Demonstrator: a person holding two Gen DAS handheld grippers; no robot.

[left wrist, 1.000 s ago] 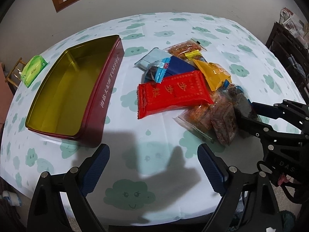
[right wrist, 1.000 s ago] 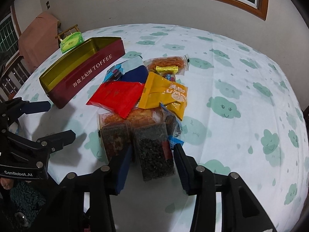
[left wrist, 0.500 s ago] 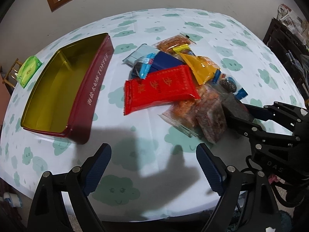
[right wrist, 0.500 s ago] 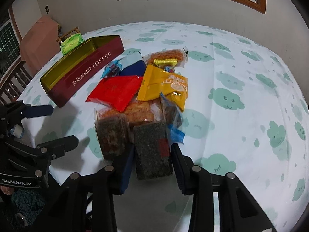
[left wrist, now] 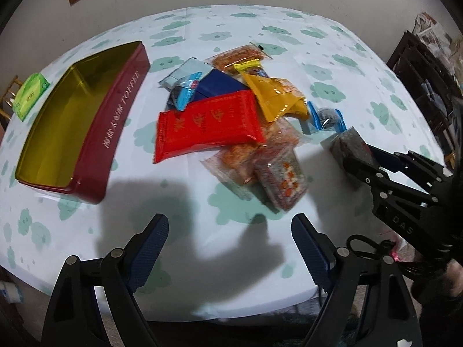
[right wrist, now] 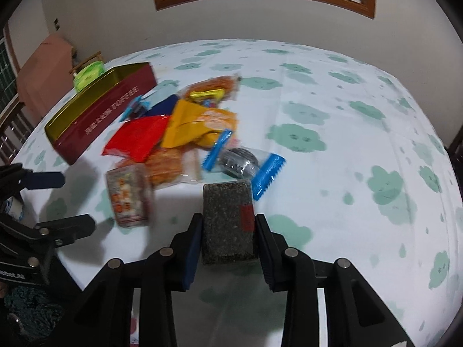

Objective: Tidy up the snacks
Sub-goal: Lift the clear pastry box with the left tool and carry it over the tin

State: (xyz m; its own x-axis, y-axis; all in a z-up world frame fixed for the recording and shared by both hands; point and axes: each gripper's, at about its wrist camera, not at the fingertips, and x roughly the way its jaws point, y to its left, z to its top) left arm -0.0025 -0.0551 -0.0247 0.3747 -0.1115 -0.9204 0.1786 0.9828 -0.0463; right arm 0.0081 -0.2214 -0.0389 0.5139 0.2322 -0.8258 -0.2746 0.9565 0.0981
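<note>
My right gripper (right wrist: pixel 228 219) is shut on a dark speckled snack block (right wrist: pixel 227 217) and holds it off the pile's near edge; in the left wrist view the gripper (left wrist: pixel 356 156) and block (left wrist: pixel 345 144) show at the right. My left gripper (left wrist: pixel 230 221) hovers over bare tablecloth in front of the pile, its jaws closing with nothing between them. The pile holds a red packet (left wrist: pixel 208 124), a yellow packet (left wrist: pixel 275 95), a clear pack of orange pieces (left wrist: pixel 282 179) and a blue-ended wrapper (right wrist: pixel 240 162). A dark red toffee tin (left wrist: pixel 115 133) with a gold inside lies open at the left.
A green tissue pack (left wrist: pixel 30 92) lies beyond the tin near the table's far left edge. Dark furniture (left wrist: pixel 419 72) stands off the table's right side. A chair draped in pink cloth (right wrist: pixel 37 66) stands behind the tin. The round table's front rim runs just under my left gripper.
My right gripper has closed on the dark block and drawn it out of the pile toward the near side, uncovering the blue-ended wrapper. My left gripper's jaws have narrowed slightly.
</note>
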